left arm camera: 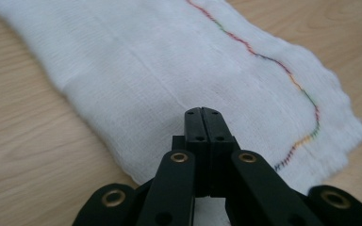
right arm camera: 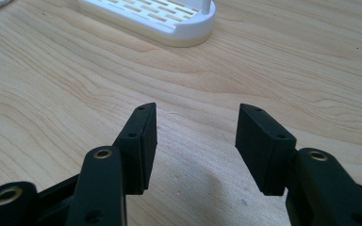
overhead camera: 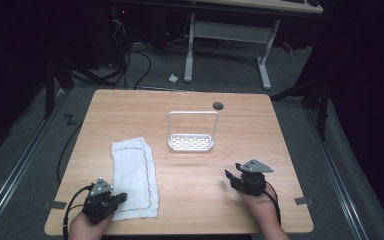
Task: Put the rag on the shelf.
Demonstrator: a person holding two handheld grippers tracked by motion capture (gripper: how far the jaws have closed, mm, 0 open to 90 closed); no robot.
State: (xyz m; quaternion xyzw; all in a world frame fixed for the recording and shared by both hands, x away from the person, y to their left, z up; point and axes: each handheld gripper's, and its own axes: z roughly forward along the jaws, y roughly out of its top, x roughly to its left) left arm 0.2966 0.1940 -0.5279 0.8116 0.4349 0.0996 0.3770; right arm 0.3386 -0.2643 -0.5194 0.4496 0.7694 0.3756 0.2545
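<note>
Left gripper, held in a hand at the near left edge of the wooden table, lies with its tips at the near end of a white gauze cloth. From the high view the cloth lies flat and lengthwise, its near corner under the tips, probably so it can be picked up by that end. A white slotted rack with a tall wire handle stands near the table's middle, well apart from the cloth. Right gripper rests near the right side, pointing toward the rack.

Seen from the left gripper view, the left gripper has its jaws pressed fully together above the cloth, which carries a wavy multicoloured stitch line. Whether a fold of fabric is pinched between them is hard to tell; no bunching is visible.

Right gripper view: the right gripper has its jaws spread wide over bare wood, grasping nothing, with the rack ahead.
</note>
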